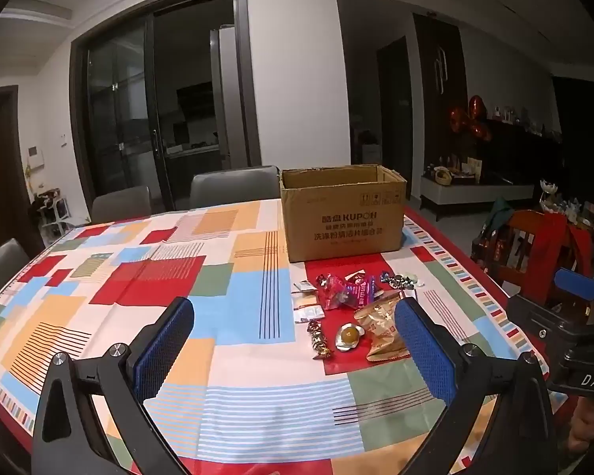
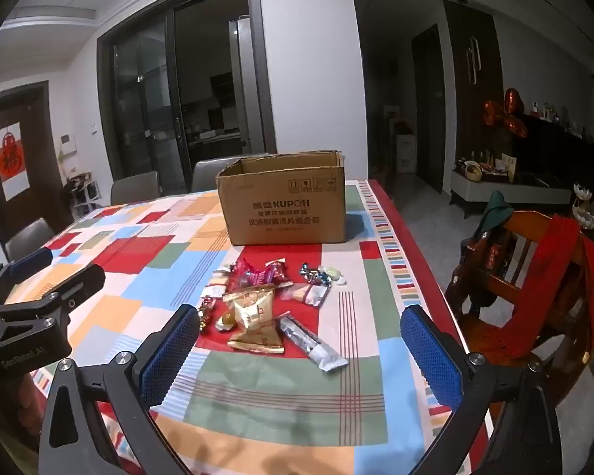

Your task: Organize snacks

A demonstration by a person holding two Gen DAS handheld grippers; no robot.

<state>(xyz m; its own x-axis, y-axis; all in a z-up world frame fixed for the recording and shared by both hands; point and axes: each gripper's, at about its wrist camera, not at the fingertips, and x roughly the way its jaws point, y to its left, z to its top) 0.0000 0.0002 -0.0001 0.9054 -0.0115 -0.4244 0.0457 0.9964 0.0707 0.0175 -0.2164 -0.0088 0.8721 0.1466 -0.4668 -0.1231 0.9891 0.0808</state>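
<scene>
The left gripper (image 1: 293,350) is wide open with nothing in it. Its blue pads (image 1: 163,350) hang over the bright checked tablecloth (image 1: 233,403) low in the left wrist view. The right gripper (image 2: 301,354) is wide open and holds nothing too. Its blue pads (image 2: 431,356) sit low in the right wrist view.

The pile of snacks (image 2: 269,297) lies on the cloth in the middle of that view, just past the pads. A gold bag (image 2: 253,316) is on top. A long silver wrapper (image 2: 313,342) lies just right of it. Pink candy packs (image 2: 257,273) lie behind.

Higher up stands an open cardboard box (image 2: 285,202), near the snacks. At the right edge is a wooden chair (image 2: 534,277).
</scene>
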